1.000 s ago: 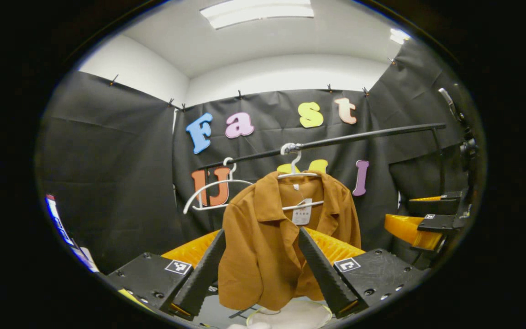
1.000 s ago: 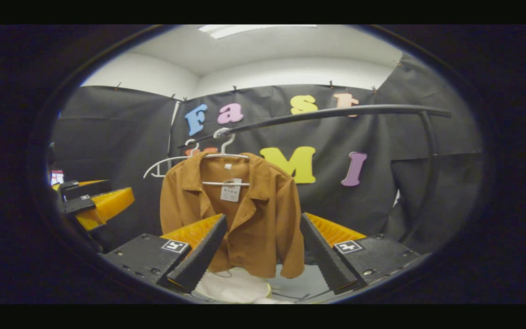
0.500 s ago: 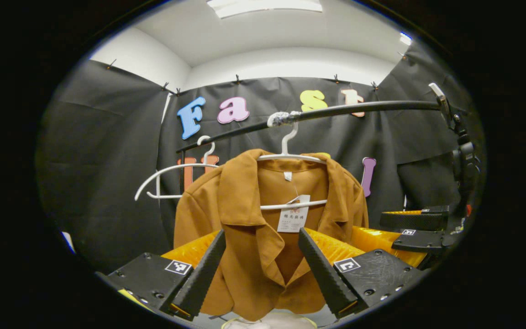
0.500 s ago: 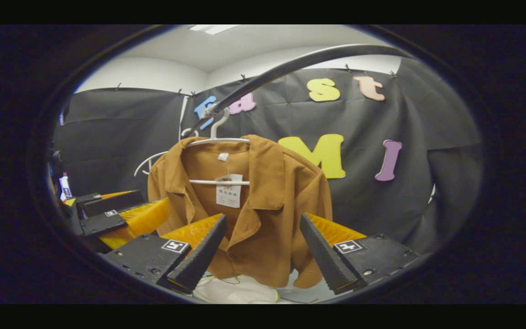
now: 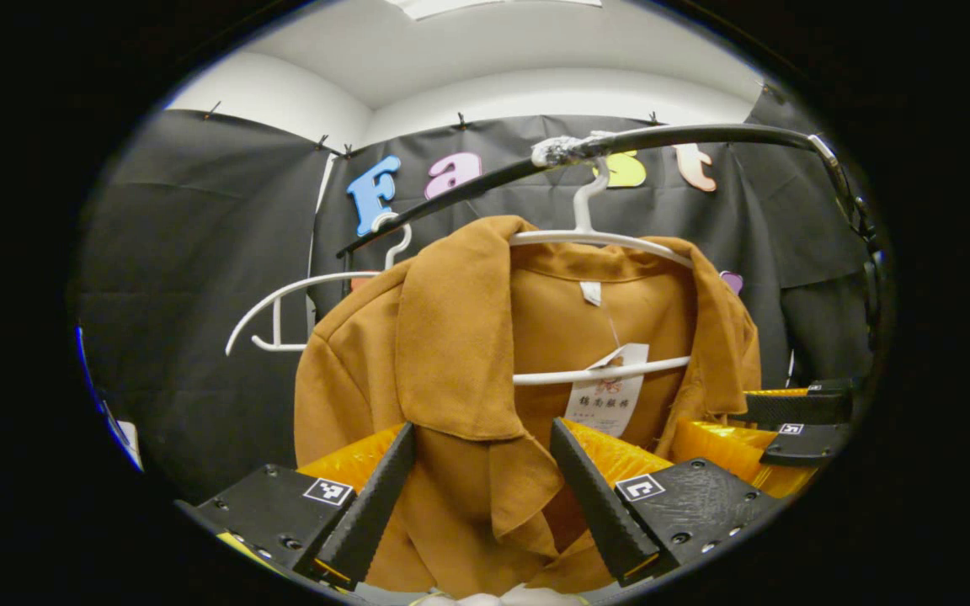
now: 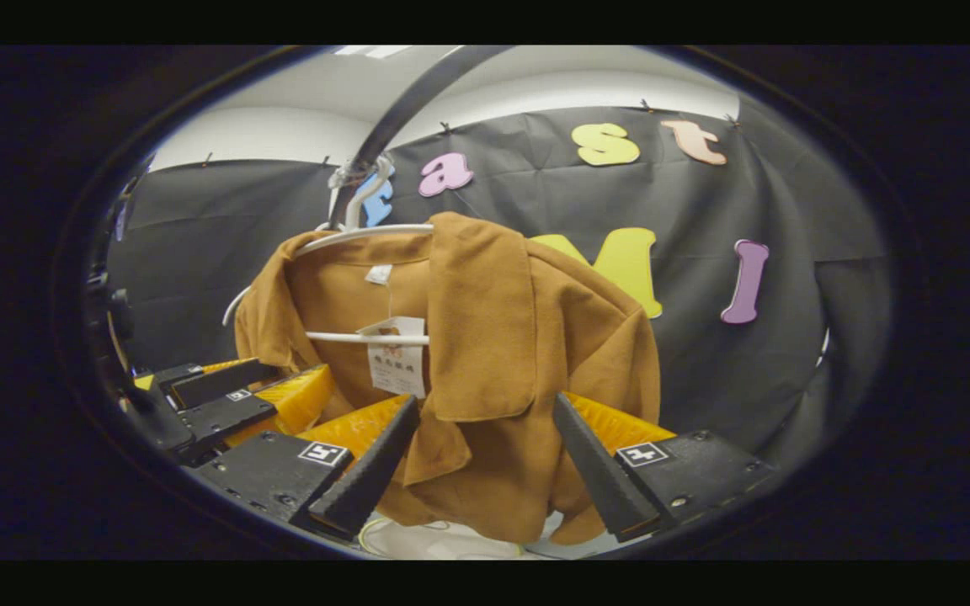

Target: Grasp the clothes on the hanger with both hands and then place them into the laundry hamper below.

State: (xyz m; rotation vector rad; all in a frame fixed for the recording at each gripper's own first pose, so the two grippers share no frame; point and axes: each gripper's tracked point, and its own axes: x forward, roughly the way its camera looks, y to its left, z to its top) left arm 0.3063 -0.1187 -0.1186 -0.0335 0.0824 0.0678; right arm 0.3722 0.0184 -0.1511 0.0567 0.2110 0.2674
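My left tool [image 5: 478, 497] and right tool [image 6: 485, 471] gape open before the shirt [image 5: 451, 353], hung on its hanger [image 5: 594, 240]. Soft, light, floppy cloth; I'd pinch each shoulder by the collar.

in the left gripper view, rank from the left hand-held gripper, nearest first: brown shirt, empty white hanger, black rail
1. Brown shirt, straight ahead between the open left hand-held gripper fingers.
2. Black rail, overhead.
3. Empty white hanger, farther back on the left; close to call against the rail.
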